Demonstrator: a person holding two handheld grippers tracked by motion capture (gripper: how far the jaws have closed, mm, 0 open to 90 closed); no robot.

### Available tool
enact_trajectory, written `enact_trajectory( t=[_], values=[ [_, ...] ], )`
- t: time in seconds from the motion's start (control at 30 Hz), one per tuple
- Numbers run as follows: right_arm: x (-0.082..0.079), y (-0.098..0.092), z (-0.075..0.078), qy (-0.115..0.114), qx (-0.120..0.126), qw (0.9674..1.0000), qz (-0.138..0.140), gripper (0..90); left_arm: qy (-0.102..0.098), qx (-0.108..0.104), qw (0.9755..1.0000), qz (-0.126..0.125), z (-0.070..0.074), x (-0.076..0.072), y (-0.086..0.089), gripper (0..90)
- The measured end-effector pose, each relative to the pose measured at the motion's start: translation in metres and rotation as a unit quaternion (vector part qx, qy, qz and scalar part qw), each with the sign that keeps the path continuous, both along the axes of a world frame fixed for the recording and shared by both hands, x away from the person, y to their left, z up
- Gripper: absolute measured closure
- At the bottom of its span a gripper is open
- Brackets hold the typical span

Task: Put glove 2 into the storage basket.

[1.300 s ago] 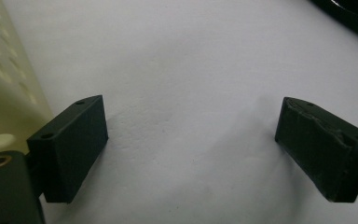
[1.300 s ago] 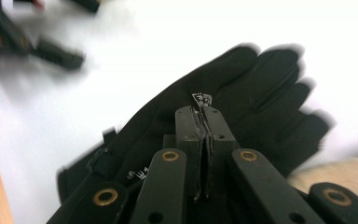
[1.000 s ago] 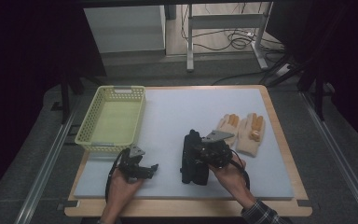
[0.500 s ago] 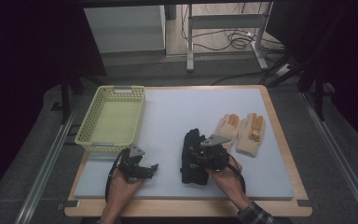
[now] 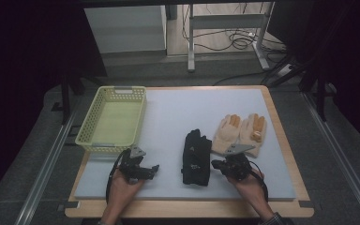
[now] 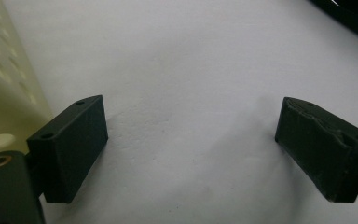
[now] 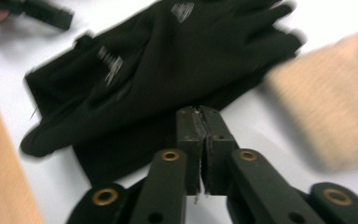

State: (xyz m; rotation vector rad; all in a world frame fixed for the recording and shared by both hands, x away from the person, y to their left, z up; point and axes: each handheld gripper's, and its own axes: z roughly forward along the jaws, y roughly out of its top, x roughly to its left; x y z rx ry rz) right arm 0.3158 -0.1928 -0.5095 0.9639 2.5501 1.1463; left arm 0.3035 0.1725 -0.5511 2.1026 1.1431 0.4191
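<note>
A pair of black gloves [image 5: 196, 157] lies stacked on the white mat [image 5: 178, 112], fingers pointing away from me. My right gripper [image 5: 214, 164] rests low on the mat just right of them. Its jaws have just closed and stand shut [image 7: 199, 114] at the glove's [image 7: 158, 60] near edge, with nothing visible between them. A pair of tan gloves [image 5: 241, 131] with orange fingertips lies farther right; one blurred tan glove [image 7: 326, 98] shows in the right gripper view. My left gripper [image 5: 152, 171] sits on the mat at the front left, wide open [image 6: 191, 144] over bare mat.
A pale green plastic basket [image 5: 122, 89] stands at the mat's back left, and its wall [image 6: 0, 70] is close on the left gripper's left side. The wooden table edge [image 5: 187, 208] runs along the front. Desk legs and cables lie beyond the table.
My right gripper has moved off the black gloves, to the right and toward me, and come down near the mat. The left hand has stayed put.
</note>
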Motion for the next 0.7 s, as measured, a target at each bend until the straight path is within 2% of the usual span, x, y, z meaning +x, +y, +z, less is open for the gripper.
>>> enact_trajectory(
  t=[0.17, 0.27, 0.5, 0.7],
  values=[
    [-0.008, 0.001, -0.014, 0.012, -0.002, 0.9998, 0.017, 88.4, 0.000, 0.000, 1.0000, 0.000, 0.000, 0.000, 0.000, 9.5],
    [-0.010, 0.009, -0.020, 0.015, -0.002, 0.9995, 0.027, 88.4, 0.000, 0.000, 1.0000, 0.000, 0.000, 0.000, 0.000, 9.5],
    [-0.010, 0.030, -0.022, 0.010, 0.000, 0.9989, 0.047, 88.3, 0.000, -0.003, 1.0000, 0.002, 0.000, 0.000, 0.000, 9.5],
    [-0.007, 0.048, -0.024, 0.001, -0.002, 0.9987, 0.051, 88.2, 0.000, -0.002, 1.0000, 0.001, 0.000, 0.000, 0.000, 9.5]
  ],
)
